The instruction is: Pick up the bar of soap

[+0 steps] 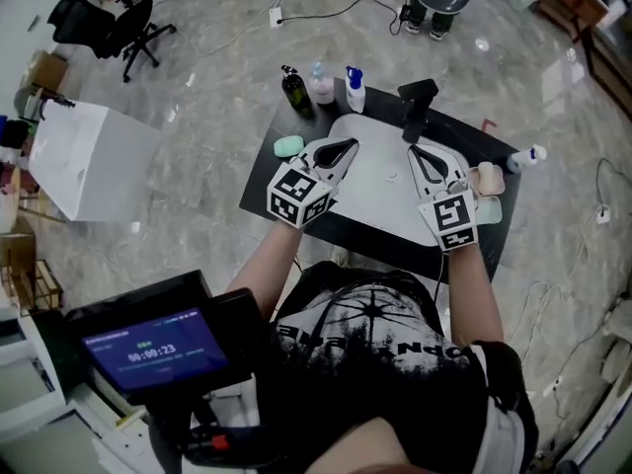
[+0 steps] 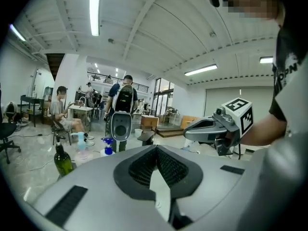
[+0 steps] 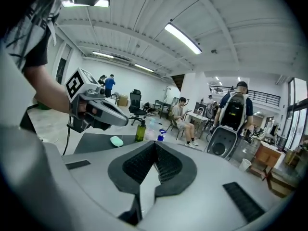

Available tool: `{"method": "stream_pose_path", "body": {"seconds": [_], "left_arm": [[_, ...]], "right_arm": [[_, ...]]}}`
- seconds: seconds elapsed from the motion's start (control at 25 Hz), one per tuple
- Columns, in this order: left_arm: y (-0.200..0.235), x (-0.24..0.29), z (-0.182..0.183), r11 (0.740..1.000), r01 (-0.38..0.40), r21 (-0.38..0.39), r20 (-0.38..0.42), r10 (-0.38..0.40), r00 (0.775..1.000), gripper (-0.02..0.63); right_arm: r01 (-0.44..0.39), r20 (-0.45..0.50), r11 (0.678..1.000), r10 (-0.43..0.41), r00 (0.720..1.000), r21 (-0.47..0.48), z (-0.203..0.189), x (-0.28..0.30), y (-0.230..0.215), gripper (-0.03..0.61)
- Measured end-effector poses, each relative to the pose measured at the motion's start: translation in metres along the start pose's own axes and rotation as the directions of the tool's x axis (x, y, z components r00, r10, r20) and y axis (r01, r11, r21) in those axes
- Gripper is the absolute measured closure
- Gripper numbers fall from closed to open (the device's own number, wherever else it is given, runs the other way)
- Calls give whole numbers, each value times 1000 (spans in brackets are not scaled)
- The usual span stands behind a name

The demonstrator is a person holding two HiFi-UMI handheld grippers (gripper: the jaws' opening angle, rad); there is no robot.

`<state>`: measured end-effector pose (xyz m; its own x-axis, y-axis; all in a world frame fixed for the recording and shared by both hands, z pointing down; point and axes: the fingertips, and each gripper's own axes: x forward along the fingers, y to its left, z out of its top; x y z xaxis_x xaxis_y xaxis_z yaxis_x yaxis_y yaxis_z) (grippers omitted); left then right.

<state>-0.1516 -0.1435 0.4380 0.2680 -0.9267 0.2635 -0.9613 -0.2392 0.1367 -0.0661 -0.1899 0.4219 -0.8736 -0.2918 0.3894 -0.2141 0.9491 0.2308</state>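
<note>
A mint-green bar of soap (image 1: 287,146) lies on the black table (image 1: 259,176), left of the white sink basin (image 1: 380,181); the right gripper view shows the soap (image 3: 116,140) too. My left gripper (image 1: 345,147) is held up over the basin's left side, shut and empty, to the right of the soap. My right gripper (image 1: 414,150) hovers over the basin's right side, also shut with nothing in it. In the left gripper view my left gripper (image 2: 155,150) has its pads together, and the right gripper (image 2: 190,131) shows beyond. The right gripper view shows my right gripper (image 3: 155,148) closed likewise.
A dark green bottle (image 1: 294,91), a pink bottle (image 1: 321,83) and a blue-capped spray bottle (image 1: 355,89) stand at the table's back edge. A black faucet (image 1: 417,107) rises behind the basin. A peach bar (image 1: 491,178) and a pale green bar (image 1: 489,210) lie at the right.
</note>
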Motion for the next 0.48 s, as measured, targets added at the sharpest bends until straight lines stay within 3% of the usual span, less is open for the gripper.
{"method": "stream_pose_path", "body": {"seconds": [0.28, 0.48], "left_arm": [[-35, 24, 34, 997, 74, 22, 26, -75, 997, 603], [-84, 51, 28, 991, 120, 53, 21, -122, 992, 601]], "right_arm": [[122, 16, 991, -123, 992, 47, -2, -70, -48, 565], [199, 15, 976, -201, 979, 83, -47, -133, -70, 565]]}}
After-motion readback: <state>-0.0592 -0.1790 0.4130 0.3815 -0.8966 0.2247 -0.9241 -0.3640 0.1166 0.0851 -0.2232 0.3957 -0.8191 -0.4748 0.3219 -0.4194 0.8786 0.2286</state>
